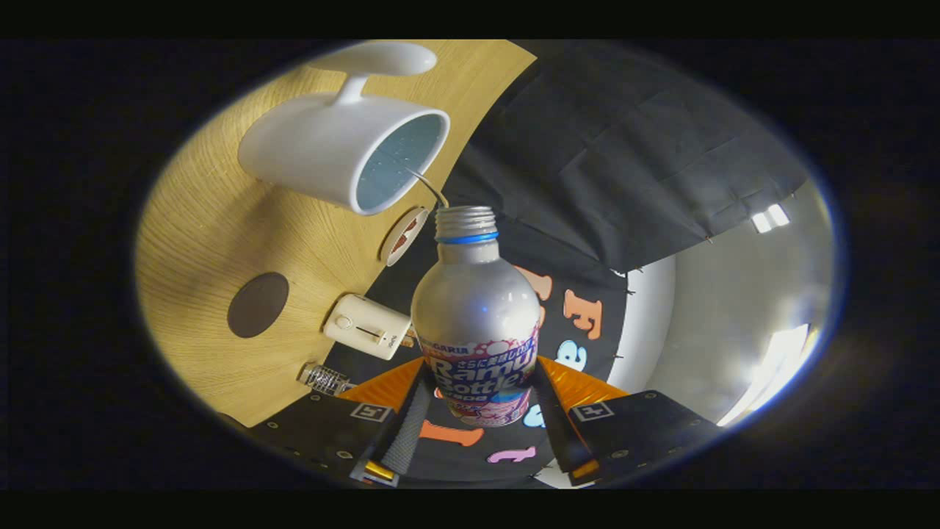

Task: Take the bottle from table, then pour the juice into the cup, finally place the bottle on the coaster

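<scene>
Wooden table (pixel 213 235) behind, the hand-held gripper (pixel 477 411) pinches the bottle (pixel 477 323), tipped toward the cup (pixel 345 150).

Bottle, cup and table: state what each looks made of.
Bottle, shut between the gripper fingers: probably aluminium, a satin silver sheen with soft highlights and a threaded neck. Cup: likely glazed ceramic, smooth glossy white. Table: wood or wood-look laminate, matte, fine grain lines.
</scene>
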The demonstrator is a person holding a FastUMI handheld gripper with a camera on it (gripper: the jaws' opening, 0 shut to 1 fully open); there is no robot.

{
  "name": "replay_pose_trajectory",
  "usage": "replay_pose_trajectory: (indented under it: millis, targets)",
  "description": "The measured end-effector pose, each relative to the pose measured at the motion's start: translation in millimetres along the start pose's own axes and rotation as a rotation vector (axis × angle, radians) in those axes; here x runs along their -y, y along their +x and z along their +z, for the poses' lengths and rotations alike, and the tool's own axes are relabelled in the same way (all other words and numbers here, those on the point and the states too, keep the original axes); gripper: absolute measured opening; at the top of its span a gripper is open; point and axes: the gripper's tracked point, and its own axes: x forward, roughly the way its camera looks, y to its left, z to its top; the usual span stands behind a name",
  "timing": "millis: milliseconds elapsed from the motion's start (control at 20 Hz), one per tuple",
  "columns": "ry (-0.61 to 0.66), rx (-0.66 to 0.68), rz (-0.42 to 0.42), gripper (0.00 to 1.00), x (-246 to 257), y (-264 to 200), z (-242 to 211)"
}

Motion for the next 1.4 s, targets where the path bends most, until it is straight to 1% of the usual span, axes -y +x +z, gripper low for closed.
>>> replay_pose_trajectory:
  millis: [500, 700, 900, 1000, 1150, 1300, 1400]
  targets:
    - [0.007, 0.015, -0.008, 0.74, -0.5, 2.1, 4.8]
    - [0.055, 0.008, 0.008, 0.74, -5.5, 2.6, 3.7]
    - [0.192, -0.013, 0.064, 0.74, -17.9, 3.1, 1.3]
    - [0.28, -0.028, 0.093, 0.74, -26.9, 4.0, 0.0]
    - [0.477, -0.071, 0.147, 0.74, -38.8, 6.0, -11.1]
    - [0.662, -0.113, 0.161, 0.74, -39.6, 13.8, -18.2]
    - [0.812, -0.139, 0.176, 0.74, -44.1, 13.5, -21.2]
